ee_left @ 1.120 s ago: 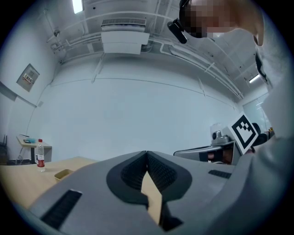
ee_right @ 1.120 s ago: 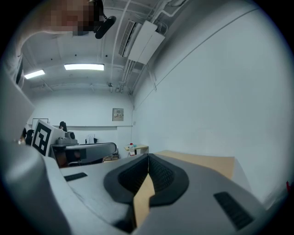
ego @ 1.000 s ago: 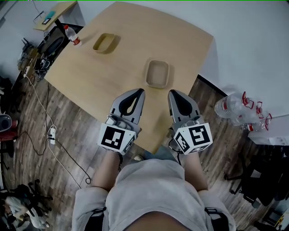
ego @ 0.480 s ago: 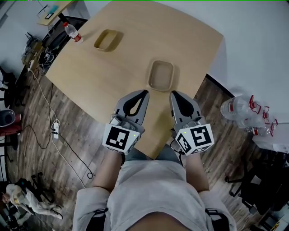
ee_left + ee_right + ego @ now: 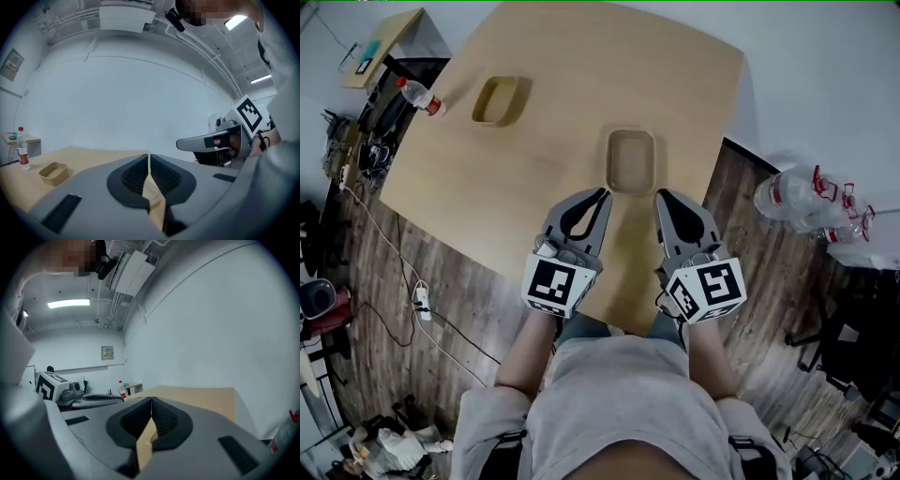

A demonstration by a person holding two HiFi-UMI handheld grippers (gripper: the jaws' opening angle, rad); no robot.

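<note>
Near tray (image 5: 631, 161), tan, shallow, nothing seen inside it, sits on the wooden table (image 5: 581, 56) toward the near right part, just beyond both gripper tips. Left gripper (image 5: 598, 194) and right gripper (image 5: 662, 195) hang side by side over the near table edge and point toward the far side. The tray's near rim lies just ahead of the tips and between them, with no contact visible. In the left gripper view the two jaws meet tip to tip with nothing between them, only a sliver of tabletop showing lower down. The right gripper view shows the same: jaws together, nothing held. Both gripper views look out level at the far wall, so the tools seem held flat, not tipped at the tray. A far tray (image 5: 496, 99) of the same kind sits at the far left of the table, well apart from the near one, with a water bottle (image 5: 420, 96) near it at the table's left edge. Clear plastic bottles (image 5: 797, 199) lie on the floor off to the right. My read is that this is a hover ahead of any grasp, nothing picked or touched yet. Gripping the near tray's rim would call for spreading a pair of jaws first, then tilting the tips down and easing forward so one jaw goes inside the wall and one outside.
</note>
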